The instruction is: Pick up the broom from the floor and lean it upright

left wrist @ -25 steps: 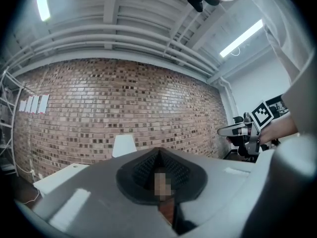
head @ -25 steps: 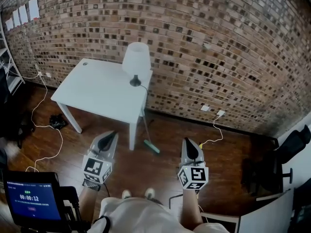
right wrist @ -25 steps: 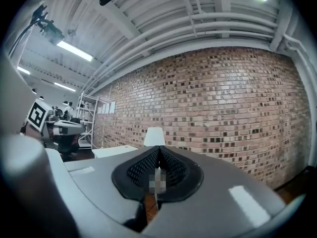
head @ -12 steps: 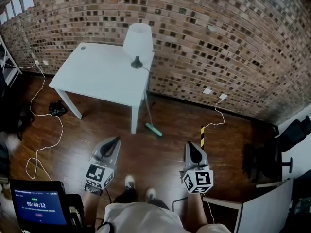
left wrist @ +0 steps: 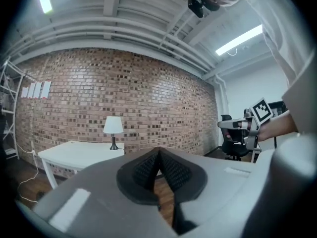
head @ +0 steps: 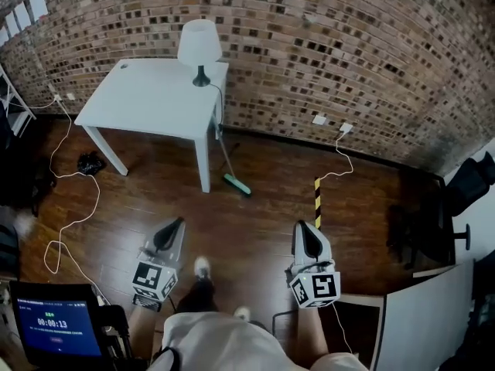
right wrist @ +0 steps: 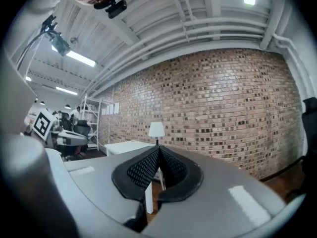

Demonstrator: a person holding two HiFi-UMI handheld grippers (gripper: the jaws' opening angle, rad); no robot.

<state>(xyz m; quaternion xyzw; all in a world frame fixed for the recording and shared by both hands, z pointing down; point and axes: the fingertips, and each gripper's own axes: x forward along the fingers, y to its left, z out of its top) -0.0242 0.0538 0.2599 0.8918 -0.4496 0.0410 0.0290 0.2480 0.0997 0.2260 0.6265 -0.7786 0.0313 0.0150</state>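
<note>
The broom [head: 230, 170] stands with its thin handle leaning against the right front corner of the white table [head: 139, 103]; its green head [head: 237, 185] rests on the wood floor. My left gripper [head: 178, 222] hangs shut and holds nothing, well short of the broom, at the lower left. My right gripper [head: 301, 226] is shut and holds nothing, at the lower right. In the left gripper view the gripper [left wrist: 158, 151] shows its pads pressed together, with the table [left wrist: 74, 151] ahead. In the right gripper view the gripper [right wrist: 158, 148] is likewise pressed together.
A white lamp [head: 198, 46] stands on the table by the brick wall [head: 348, 45]. White cables [head: 73, 199] trail over the floor at left. A yellow-black strip [head: 316, 201] lies on the floor at right. Office chairs [head: 445, 222] stand far right. A screen [head: 54, 331] sits at lower left.
The view has drawn back from the table and broom. Both grippers sit lower in the picture and farther from the broom, still shut. The floor strip has come into sight.
</note>
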